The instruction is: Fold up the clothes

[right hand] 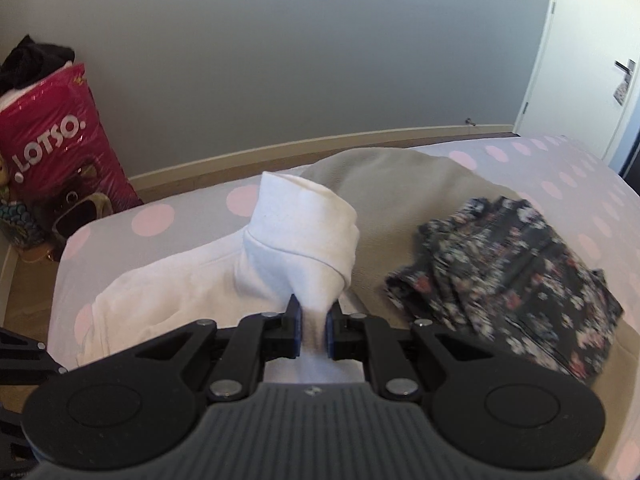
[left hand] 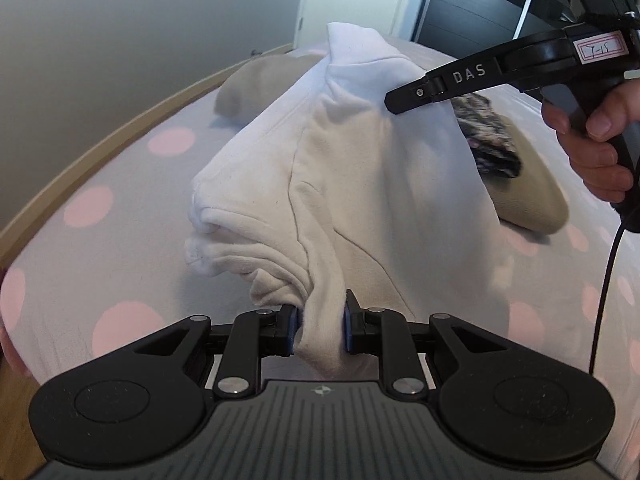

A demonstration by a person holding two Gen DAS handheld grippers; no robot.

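Both grippers have cloth in them at once. The left gripper (left hand: 319, 326) has its jaws clenched on a bunched fold of the white fleecy sweatshirt (left hand: 360, 168), near the ribbed, gathered end, and the right gripper (right hand: 313, 330) has its jaws pinched on another part of the same garment, just below a ribbed band that stands up like a cuff. Held at two points like this, the sweatshirt is lifted and stretched between them over the pink-dotted bed sheet (left hand: 120, 248), with part of it draped down to the bed (a hold that lets a panel swing over). A dark floral garment (right hand: 516, 264) sits folded on a beige cloth (right hand: 400, 188) just beside it, perhaps kept apart as finished. Which fold this is, I cannot tell.
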